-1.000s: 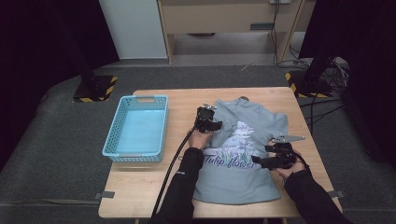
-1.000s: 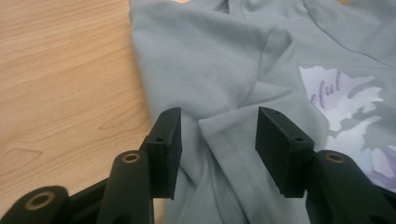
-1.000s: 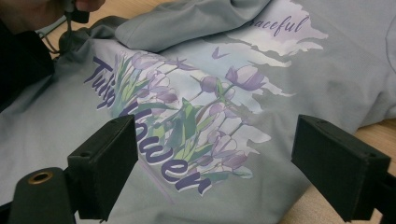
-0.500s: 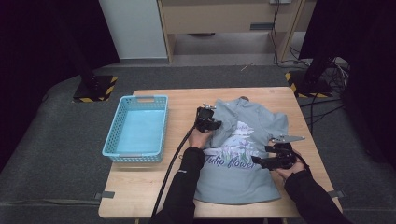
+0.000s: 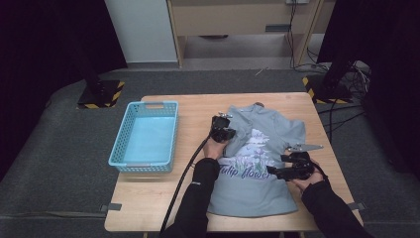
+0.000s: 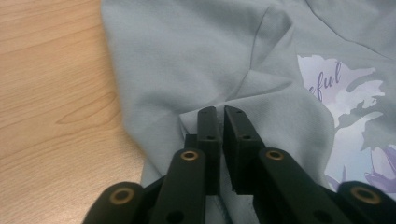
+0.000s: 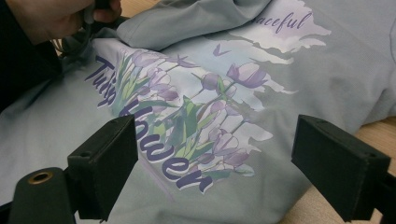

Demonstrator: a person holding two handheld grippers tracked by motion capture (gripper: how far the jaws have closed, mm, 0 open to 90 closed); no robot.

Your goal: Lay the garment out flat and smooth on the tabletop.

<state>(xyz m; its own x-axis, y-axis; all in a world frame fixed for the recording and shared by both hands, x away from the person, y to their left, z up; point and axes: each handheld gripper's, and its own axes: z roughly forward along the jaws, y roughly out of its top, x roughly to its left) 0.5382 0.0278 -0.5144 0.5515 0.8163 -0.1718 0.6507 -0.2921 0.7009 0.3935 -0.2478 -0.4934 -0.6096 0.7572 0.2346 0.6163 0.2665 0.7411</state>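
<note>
Grey-blue cotton, a T-shirt (image 5: 257,163) with a tulip print lies spread on the counter (image 5: 198,208), front up, seemingly for folding. The left tongs (image 6: 219,122) have just been closing and now pinch a fold of its sleeve edge, probably to draw that side inward. The right tongs (image 7: 215,163) hover spread wide above the shirt's other side, gripping nothing. Both forearms reach forward, hands low over the cloth. A blue basket (image 5: 146,136) stands well left of the left tongs.

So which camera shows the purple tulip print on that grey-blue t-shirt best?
The right gripper view: the purple tulip print lies close up, its lettering readable, on the grey-blue t-shirt. The high view shows it small; the left gripper view catches just its edge.
</note>
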